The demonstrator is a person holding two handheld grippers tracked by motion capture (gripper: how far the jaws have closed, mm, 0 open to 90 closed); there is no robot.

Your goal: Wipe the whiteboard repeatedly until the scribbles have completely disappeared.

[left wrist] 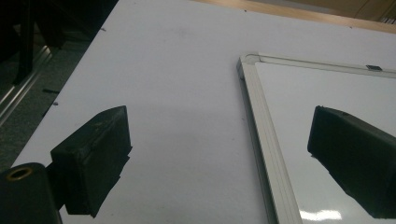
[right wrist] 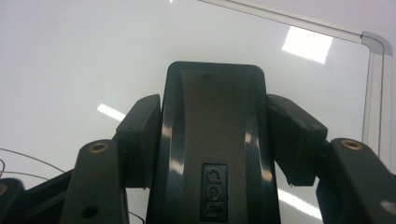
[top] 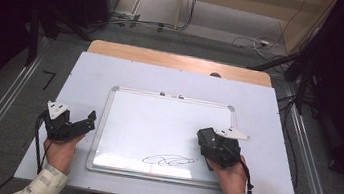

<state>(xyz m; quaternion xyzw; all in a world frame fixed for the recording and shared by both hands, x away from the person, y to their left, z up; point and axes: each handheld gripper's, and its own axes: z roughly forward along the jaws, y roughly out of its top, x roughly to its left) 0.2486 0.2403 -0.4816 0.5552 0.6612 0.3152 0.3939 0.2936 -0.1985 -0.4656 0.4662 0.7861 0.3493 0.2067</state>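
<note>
A: Where is the eraser (right wrist: 215, 140) against the fingers?

B: Right between them. In the right gripper view the two black pads (right wrist: 140, 140) press on its long sides, one on each, so the right gripper (top: 209, 138) is clamped narrow on the eraser. Its rounded front end juts past the fingertips, over the whiteboard (top: 166, 121).

A: And where on the board?

B: In the high view it hangs over the board's right part, just above and to the right of the black scribble (top: 169, 160) near the lower edge. Whether it touches the surface I cannot tell.

A: What is it like?

B: A glossy black plastic block, oblong, with rounded corners and a small embossed label on its back. The board is smooth, white and shiny, with a ribbed silver frame and rounded plastic corners. It lies flat on a matt white table (top: 162, 75).

A: Which way does the eraser point?

B: Its long axis runs along the jaws, front end away from the hand, toward the far left of the board.

A: The other one?

B: The left gripper (top: 87, 118) stands wide open with nothing in it, low over the table; one jaw is off the board, the other over its left frame (left wrist: 261, 135)
</note>
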